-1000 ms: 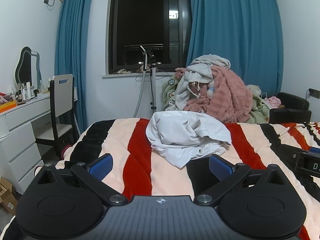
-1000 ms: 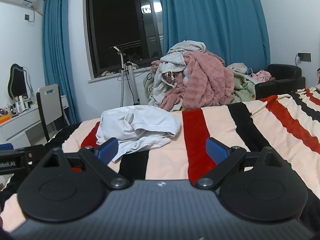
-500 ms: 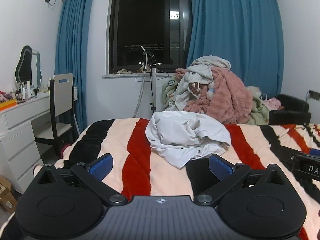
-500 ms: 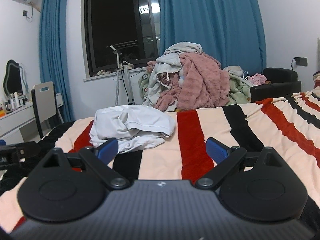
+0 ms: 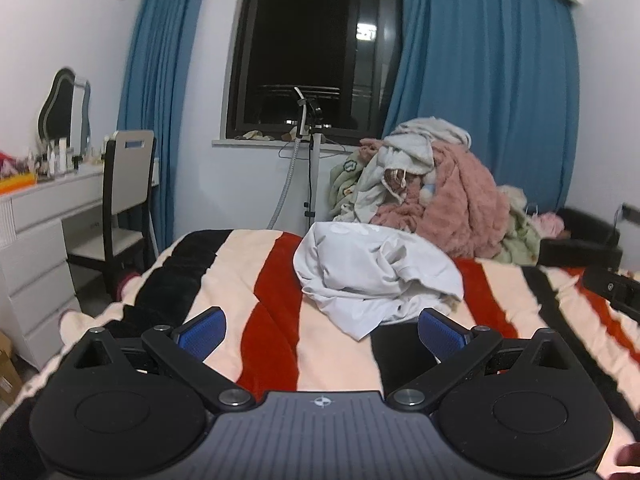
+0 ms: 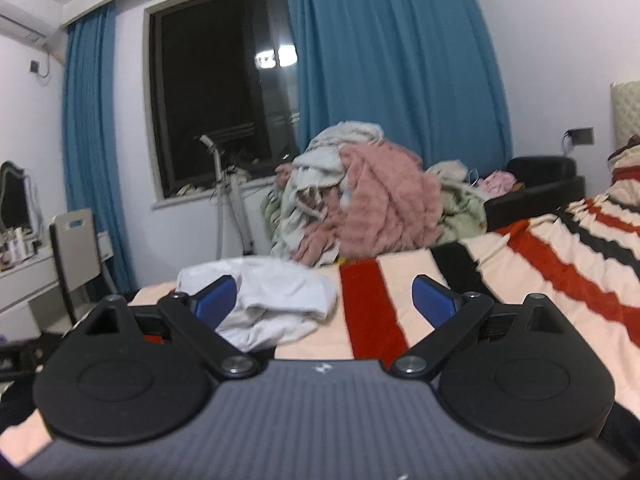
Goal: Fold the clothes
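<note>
I am holding my left gripper (image 5: 322,330) and right gripper (image 6: 324,296) wide apart, empty, facing the crumpled white shirt (image 5: 374,274) lying ahead on the striped blanket (image 5: 276,320).

crumpled white garment (image 5: 372,276) heaped on striped bedspread (image 5: 276,300).

both grippers, left gripper (image 5: 322,330) and right gripper (image 6: 324,298), held wide apart, empty.

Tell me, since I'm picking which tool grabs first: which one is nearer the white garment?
Probably the right tool: the white garment sits just beyond its left finger. The left tool faces it across bare blanket.
</note>
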The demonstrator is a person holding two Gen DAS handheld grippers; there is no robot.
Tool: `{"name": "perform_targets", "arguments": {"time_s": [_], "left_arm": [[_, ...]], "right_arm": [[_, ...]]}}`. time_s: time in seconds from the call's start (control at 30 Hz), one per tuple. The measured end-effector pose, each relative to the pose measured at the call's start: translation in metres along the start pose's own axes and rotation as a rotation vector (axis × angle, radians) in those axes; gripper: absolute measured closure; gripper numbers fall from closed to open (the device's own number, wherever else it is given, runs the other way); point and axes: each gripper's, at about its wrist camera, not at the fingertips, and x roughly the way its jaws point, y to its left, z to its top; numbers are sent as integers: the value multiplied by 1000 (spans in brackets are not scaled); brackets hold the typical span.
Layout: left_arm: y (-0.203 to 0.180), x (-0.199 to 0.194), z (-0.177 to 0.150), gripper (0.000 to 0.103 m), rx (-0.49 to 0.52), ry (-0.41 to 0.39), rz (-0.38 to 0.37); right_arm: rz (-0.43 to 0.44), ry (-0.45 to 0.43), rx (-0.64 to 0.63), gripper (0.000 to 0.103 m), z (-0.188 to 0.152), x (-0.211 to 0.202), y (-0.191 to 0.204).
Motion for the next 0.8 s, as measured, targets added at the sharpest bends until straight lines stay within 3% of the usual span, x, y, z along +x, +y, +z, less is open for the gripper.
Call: {"name": "perform_targets", "arguments": {"time_s": [0.23,0.4,0.5,0.67,0.8], "left_arm": [[-2,17,10,0,57,-25,4],[-21,60,7,0,194,97,-55],[-30,103,2,0,243,168,-63],[-46,197,-19,0,238,251,-77],[-58,262,-38,0,197,230,-81]], "right_arm": [[12,-40,70,7,49,27,4],[37,-14,23,7,64,34,-4],[52,17,-13,7,57,38,-11],[27,90,35,7,23,54,-38],[-17,137,13,7,-9,72,-52]]}}
